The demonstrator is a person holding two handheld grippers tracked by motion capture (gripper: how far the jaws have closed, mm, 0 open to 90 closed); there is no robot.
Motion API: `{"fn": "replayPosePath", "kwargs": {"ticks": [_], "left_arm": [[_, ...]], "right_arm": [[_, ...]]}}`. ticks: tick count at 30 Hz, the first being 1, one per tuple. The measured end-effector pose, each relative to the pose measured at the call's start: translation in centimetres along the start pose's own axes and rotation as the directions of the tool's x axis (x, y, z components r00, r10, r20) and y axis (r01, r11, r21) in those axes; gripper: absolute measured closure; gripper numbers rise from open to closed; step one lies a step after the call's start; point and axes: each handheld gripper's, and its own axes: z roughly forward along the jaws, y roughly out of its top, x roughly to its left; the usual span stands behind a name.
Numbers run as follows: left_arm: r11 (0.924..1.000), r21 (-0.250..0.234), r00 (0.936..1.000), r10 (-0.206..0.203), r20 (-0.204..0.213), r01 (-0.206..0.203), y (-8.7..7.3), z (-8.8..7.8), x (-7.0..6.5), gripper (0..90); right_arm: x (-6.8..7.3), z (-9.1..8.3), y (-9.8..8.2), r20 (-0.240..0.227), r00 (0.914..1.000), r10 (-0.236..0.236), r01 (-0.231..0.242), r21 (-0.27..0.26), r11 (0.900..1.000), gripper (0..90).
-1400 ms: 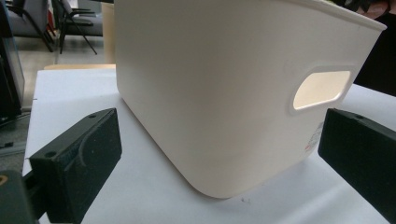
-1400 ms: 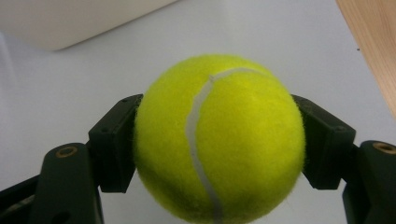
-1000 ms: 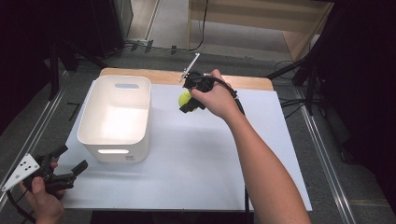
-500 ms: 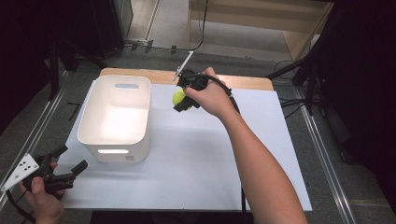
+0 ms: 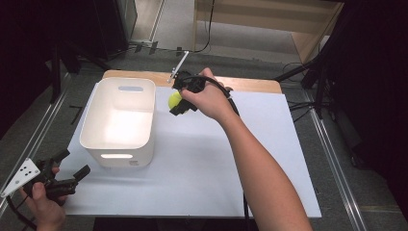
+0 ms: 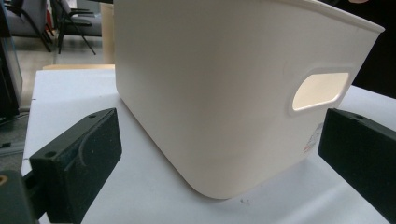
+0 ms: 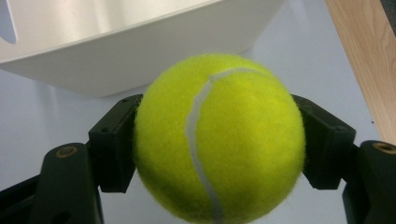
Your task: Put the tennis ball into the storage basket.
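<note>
- we hold the right gripper (image 5: 177,102) above the white sheet (image 5: 202,159) near the far edge of the table, just right of the white bin (image 5: 120,144).
- its two black jaws are clenched on the tennis ball (image 7: 219,140), one pad on each side, and the ball is off the surface; in the high view it peeks out yellow-green at the gripper's left side (image 5: 174,99).
- in the right gripper view the ball's white seam runs top to bottom down its front, and the bin's outer wall (image 7: 140,60) lies just beyond it, with the wooden table edge (image 7: 364,56) to the right.
- the ball is beside the bin's right wall, not over its opening.
- we hold the left gripper (image 5: 65,169) at the near left corner of the sheet, apart from the bin.
- its jaws stand released and wide, with nothing between them; in the left gripper view they frame the bin's near wall and its handle cutout (image 6: 320,91) without touching either.
</note>
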Motion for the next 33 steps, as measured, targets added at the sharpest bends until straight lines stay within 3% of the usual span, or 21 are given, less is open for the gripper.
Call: {"fn": "replayPosePath", "kwargs": {"ticks": [33], "left_arm": [[1.0, 0.0, 1.0, -0.004, 0.005, 0.004, 0.0, 0.0, 0.1, 0.0]], "right_arm": [[1.8, 0.4, 3.7, -0.019, 0.9973, -0.071, 0.07, -0.016, 0.997, 24.5]]}}
